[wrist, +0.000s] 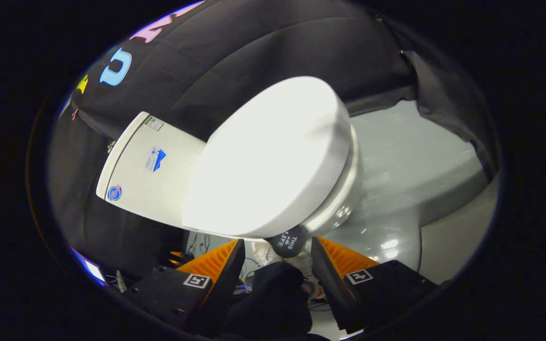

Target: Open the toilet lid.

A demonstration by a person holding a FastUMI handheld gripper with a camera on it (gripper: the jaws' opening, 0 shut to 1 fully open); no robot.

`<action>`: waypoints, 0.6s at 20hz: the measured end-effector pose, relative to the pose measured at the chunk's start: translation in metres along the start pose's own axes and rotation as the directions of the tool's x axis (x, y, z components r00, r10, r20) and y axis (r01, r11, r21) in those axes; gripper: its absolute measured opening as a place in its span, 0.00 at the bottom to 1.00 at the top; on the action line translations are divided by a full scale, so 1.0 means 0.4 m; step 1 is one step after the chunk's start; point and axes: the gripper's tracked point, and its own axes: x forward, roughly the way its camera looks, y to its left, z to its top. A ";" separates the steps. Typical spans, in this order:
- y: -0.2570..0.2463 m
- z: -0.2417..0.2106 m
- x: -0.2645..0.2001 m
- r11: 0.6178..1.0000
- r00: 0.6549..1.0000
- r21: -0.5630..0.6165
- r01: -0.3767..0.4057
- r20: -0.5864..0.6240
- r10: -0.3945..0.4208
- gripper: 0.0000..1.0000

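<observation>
— Two fingers of your gripper (277, 246) stand well apart, gripping nothing?
— Yes, you hold nothing. Your toilet lid (273, 156) lies closed just ahead of them, its rim above the gap, the tank (150, 170) behind it, grey floor (410, 161) alongside.

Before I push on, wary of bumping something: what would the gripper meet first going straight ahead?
Probably the front edge of the closed white plastic toilet lid, just beyond the open gripper; a small dark tag sits between, depth unclear.
</observation>
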 end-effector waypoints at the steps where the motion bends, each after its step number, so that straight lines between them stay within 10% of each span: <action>1: -0.012 -0.005 0.015 1.000 1.000 0.011 0.000 -0.010 0.000 0.80; 4: -0.033 0.013 0.022 0.996 0.999 0.085 -0.030 0.012 0.030 0.43; 9: -0.044 0.012 0.018 0.995 0.998 0.073 -0.065 -0.008 0.066 0.42; 12: -0.023 -0.011 0.031 0.986 0.994 0.126 -0.108 -0.015 0.111 0.20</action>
